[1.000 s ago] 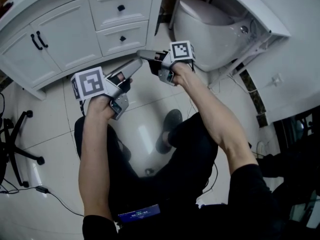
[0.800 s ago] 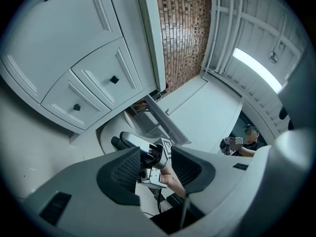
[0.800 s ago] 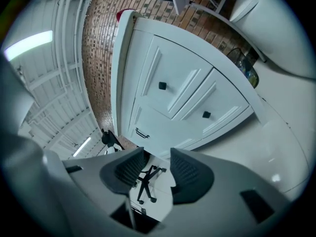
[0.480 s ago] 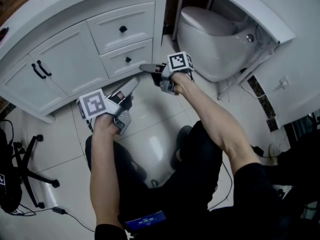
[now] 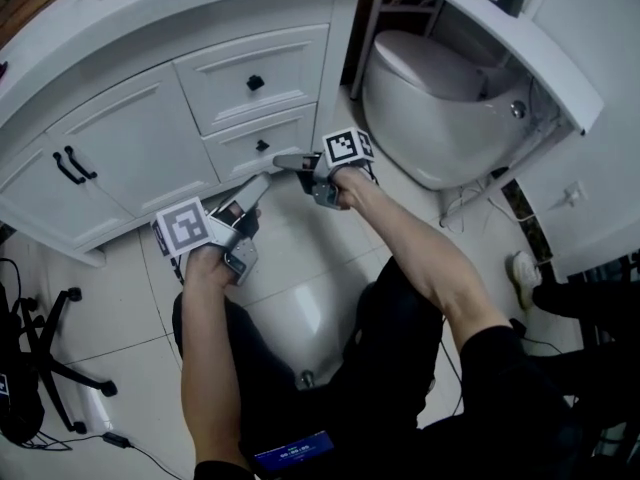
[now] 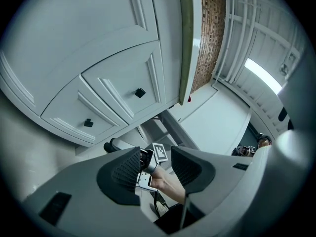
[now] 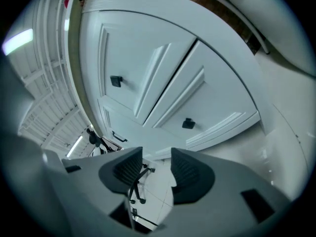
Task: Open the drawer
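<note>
White drawer (image 5: 290, 128), shut. The right gripper (image 5: 284, 160), jaws parted and empty, hovers at four o'clock of its knob (image 5: 261, 146), likely lining up to grab it; the left gripper (image 5: 253, 188), also parted, idles.

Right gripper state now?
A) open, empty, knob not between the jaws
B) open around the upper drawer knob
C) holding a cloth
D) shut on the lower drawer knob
A: in the right gripper view the right gripper has its jaws apart with nothing between them, and the lower drawer knob sits ahead, ungrasped.
</note>
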### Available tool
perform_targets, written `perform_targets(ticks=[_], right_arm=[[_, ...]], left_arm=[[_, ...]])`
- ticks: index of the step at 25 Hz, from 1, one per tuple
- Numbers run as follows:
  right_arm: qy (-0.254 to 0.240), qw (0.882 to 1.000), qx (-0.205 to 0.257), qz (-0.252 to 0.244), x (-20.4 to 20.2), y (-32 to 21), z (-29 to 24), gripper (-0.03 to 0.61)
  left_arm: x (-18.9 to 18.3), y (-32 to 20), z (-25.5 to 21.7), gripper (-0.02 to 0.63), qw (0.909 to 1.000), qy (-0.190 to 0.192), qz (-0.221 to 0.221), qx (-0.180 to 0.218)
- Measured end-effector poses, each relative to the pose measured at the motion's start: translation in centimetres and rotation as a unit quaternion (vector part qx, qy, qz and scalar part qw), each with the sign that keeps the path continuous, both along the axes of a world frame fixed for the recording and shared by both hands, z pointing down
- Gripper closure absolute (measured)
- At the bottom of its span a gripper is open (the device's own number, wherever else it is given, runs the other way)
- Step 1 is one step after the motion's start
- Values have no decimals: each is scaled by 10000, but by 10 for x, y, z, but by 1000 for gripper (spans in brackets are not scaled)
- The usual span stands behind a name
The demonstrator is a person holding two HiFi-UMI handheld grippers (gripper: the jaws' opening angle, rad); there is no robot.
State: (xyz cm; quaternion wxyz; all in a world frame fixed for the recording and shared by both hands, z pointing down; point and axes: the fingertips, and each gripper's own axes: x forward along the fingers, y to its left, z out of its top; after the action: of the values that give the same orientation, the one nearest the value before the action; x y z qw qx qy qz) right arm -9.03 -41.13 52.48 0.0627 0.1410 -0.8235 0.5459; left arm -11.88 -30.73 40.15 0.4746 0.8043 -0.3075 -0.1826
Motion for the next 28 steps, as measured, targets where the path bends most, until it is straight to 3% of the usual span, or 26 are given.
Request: perform_targets(ticks=[14,28], right_arm=[[-175,9992,-308,-160,-46,-40,38,359],[230,9983,-445,283,-46,-74,71,351]], left_arm=[[-22,-35,31,423,9993,-124,-200,-300],[-14,-48,41,423,9991,2,-127,-408]])
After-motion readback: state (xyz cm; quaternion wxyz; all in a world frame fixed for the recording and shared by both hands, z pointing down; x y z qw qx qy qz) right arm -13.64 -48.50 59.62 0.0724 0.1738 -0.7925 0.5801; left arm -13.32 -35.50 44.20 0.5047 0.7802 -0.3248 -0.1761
